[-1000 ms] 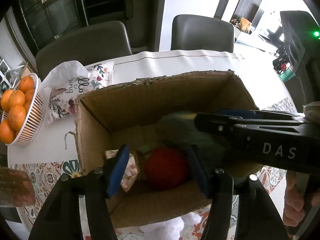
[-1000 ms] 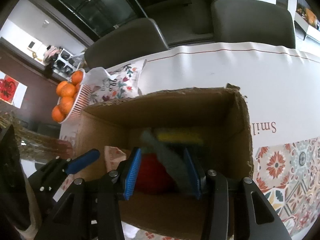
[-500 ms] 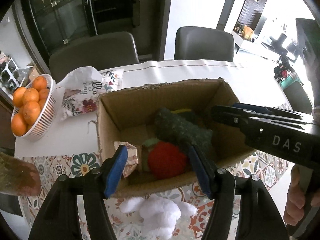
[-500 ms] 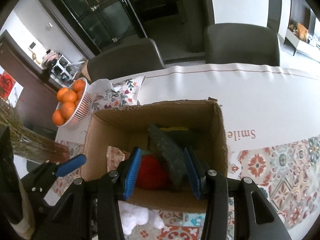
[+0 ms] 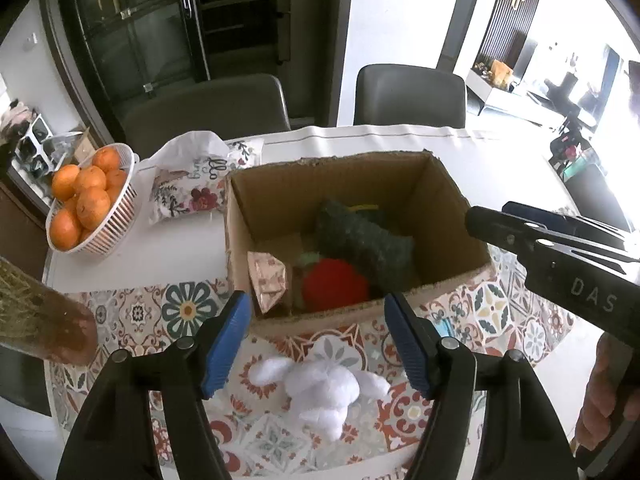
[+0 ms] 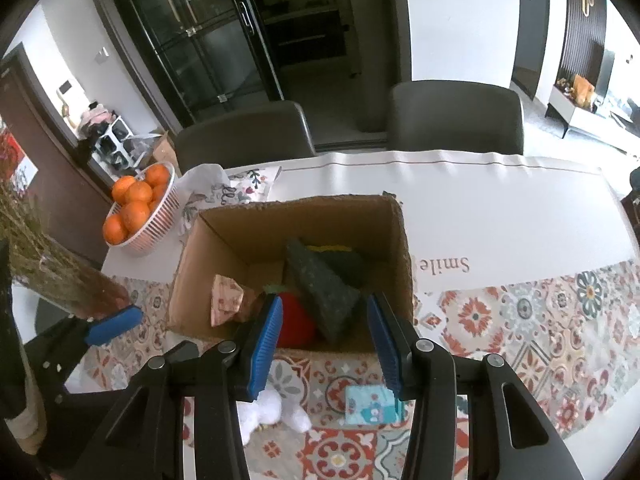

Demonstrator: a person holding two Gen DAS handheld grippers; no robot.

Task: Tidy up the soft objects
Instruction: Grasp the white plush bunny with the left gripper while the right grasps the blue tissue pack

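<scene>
An open cardboard box (image 5: 440, 184) (image 6: 224, 240) stands on the table. Inside lie a dark green soft piece (image 5: 362, 240) (image 6: 324, 284), a red plush (image 5: 334, 286) (image 6: 296, 324) and a pink patterned pouch (image 5: 268, 282) (image 6: 226, 298). A white plush toy (image 5: 326, 386) (image 6: 272, 408) lies on the patterned cloth in front of the box. My left gripper (image 5: 318, 336) is open and empty above the white plush. My right gripper (image 6: 322, 340) is open and empty over the box's near wall. A small blue patterned pack (image 6: 370, 404) lies below it.
A white basket of oranges (image 5: 86, 204) (image 6: 140, 208) stands at the left, next to a floral pouch with white tissue (image 5: 192, 184) (image 6: 224, 188). A dried-plant bundle (image 5: 40, 312) (image 6: 60, 280) stands at the near left. Two grey chairs (image 5: 410, 94) stand behind the table.
Both grippers have pulled back and up from the box. The dark green piece that the right gripper held now lies in the box. The white plush has come into view.
</scene>
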